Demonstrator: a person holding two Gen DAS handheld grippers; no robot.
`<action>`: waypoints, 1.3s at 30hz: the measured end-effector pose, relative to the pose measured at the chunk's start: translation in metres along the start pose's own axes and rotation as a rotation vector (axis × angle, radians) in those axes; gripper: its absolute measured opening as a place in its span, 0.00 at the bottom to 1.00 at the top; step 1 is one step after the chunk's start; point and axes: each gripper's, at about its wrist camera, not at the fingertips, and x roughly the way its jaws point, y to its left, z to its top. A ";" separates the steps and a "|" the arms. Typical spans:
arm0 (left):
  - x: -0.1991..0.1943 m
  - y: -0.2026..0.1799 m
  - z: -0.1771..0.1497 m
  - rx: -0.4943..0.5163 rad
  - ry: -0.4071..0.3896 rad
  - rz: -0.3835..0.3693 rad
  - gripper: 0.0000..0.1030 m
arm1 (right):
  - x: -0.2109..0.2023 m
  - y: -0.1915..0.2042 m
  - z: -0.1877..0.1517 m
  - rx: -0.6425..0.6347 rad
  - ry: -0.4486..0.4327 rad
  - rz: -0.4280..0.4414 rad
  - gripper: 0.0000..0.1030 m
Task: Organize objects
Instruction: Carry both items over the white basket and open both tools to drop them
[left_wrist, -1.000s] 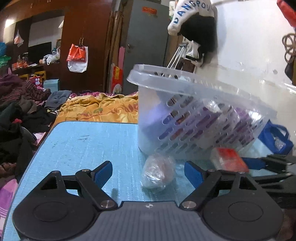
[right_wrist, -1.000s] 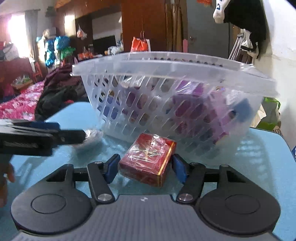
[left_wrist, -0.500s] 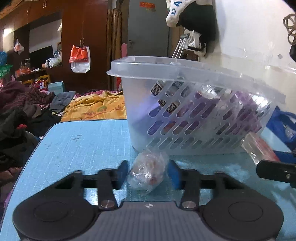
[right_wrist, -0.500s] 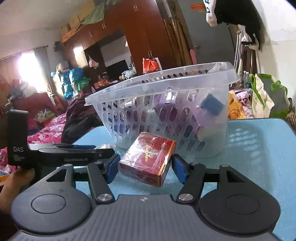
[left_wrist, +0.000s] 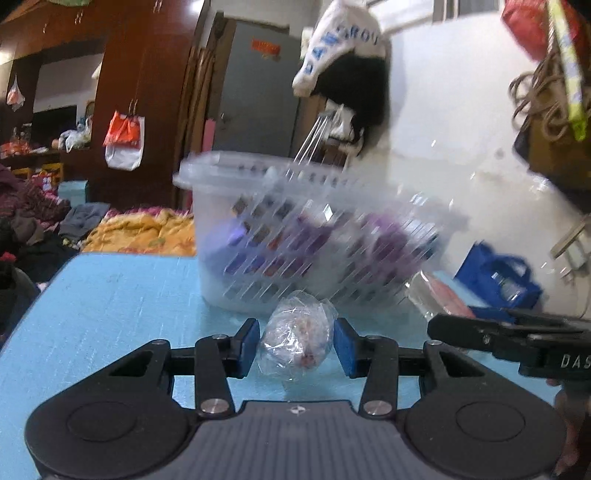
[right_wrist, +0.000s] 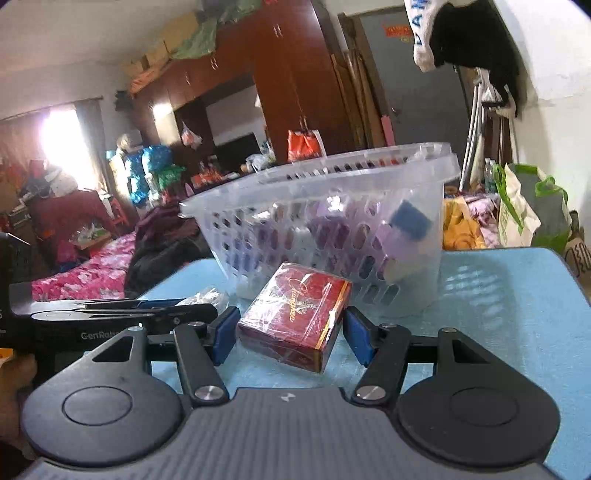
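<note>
A small lump wrapped in clear plastic (left_wrist: 295, 332) sits between the blue pads of my left gripper (left_wrist: 297, 347), which is shut on it just above the blue table (left_wrist: 110, 295). My right gripper (right_wrist: 290, 332) is shut on a red cellophane-wrapped box (right_wrist: 295, 310), held tilted over the table. A clear slotted plastic basket (right_wrist: 332, 177) with purple and blue items inside stands right behind both. In the left wrist view the basket (left_wrist: 210, 177) is blurred, and the right gripper (left_wrist: 480, 332) reaches in from the right. In the right wrist view the left gripper (right_wrist: 199, 310) comes in from the left.
A blue bag (left_wrist: 498, 280) lies beyond the table's right side and a green-and-white bag (right_wrist: 524, 214) stands by the wall. Piles of clothes (left_wrist: 33, 229) and bedding (right_wrist: 85, 273) lie to the left. A hand (right_wrist: 14, 369) holds the left gripper.
The left gripper closed on the wrapped lump and has moved with it. The right gripper swung sideways with the red box, so the basket looks smaller and farther off.
</note>
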 end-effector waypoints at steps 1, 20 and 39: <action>-0.008 -0.001 0.005 -0.005 -0.024 -0.013 0.47 | -0.008 0.003 0.003 -0.006 -0.024 0.001 0.62; 0.087 0.003 0.158 -0.082 -0.009 0.108 0.67 | 0.072 -0.004 0.152 -0.232 -0.062 -0.214 0.77; 0.009 0.002 0.119 0.094 -0.102 0.161 0.98 | 0.013 -0.014 0.113 -0.168 -0.059 -0.218 1.00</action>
